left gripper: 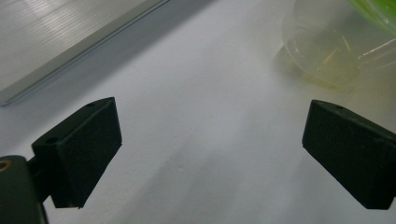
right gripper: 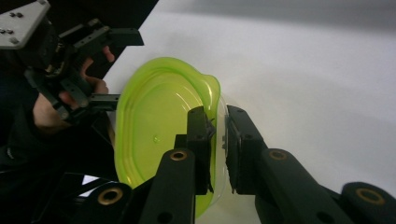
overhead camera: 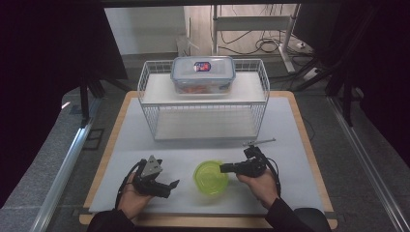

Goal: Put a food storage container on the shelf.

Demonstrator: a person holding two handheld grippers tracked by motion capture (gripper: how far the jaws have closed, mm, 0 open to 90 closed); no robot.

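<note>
A round clear container with a lime-green lid (overhead camera: 211, 177) sits on the white mat near the front edge. My right gripper (overhead camera: 223, 168) comes at it from the right and is shut on its rim. In the right gripper view one jaw lies on the green lid (right gripper: 154, 135) and the other on the clear wall, gripper (right gripper: 219, 126). My left gripper (overhead camera: 173, 186) rests left of the container, open, with nothing between its jaws (left gripper: 210, 144). The container's clear body (left gripper: 327, 56) lies a little beyond its right jaw.
A white wire rack (overhead camera: 147, 92) stands at the back of the table. On its upper shelf sits a clear lidded food box (overhead camera: 203, 73). A thin metal rod (overhead camera: 259, 142) lies on the mat just behind my right gripper. The mat ends at a wooden table edge (overhead camera: 309, 159).
</note>
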